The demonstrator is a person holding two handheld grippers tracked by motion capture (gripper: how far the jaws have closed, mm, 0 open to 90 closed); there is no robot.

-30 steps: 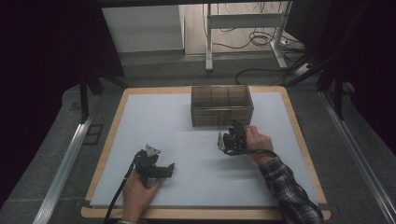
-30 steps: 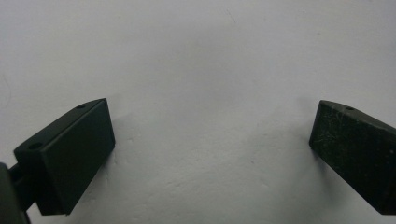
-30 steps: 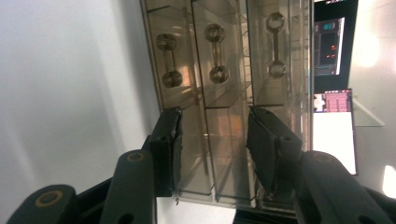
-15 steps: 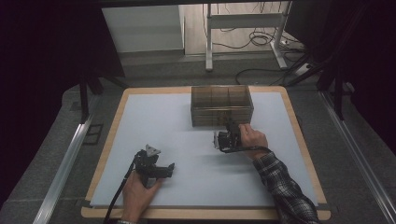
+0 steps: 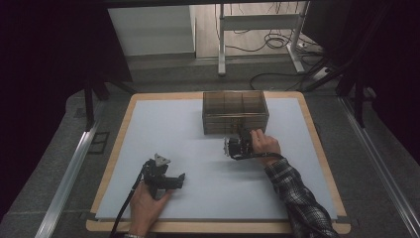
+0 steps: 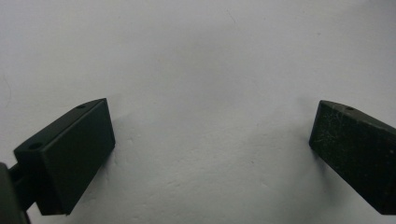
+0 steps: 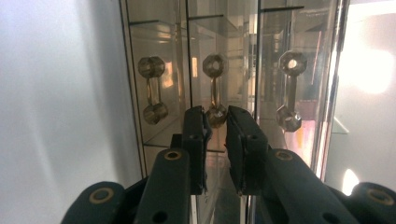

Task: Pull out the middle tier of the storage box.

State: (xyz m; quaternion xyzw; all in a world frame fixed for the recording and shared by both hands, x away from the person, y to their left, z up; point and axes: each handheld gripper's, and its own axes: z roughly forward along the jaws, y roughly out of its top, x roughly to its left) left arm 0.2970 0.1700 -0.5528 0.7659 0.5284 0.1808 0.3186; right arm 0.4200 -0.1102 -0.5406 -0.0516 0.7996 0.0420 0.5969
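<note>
While jaws close, right gripper (image 7: pixel 215 122) at drawer handle (image 7: pixel 215 88) (unlabelled)

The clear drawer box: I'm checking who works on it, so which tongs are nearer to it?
Right. The right tongs sit at the front of the drawer box, closing around its middle handle. The left tongs rest open on the white mat, far from it.

White mat (image 5: pixel 198 129) on wood-edged table (image 5: pixel 317 144). Clear brown drawer box (image 5: pixel 235 111) near far edge, right of centre. Right gripper (image 5: pixel 236 145) just before box's front face, held by right hand (image 5: pixel 265 145), plaid sleeve (image 5: pixel 297 198) coming from near right corner. Left gripper (image 5: pixel 171 181) on mat near near edge, left of centre, left hand (image 5: pixel 146 203) behind it.
</note>
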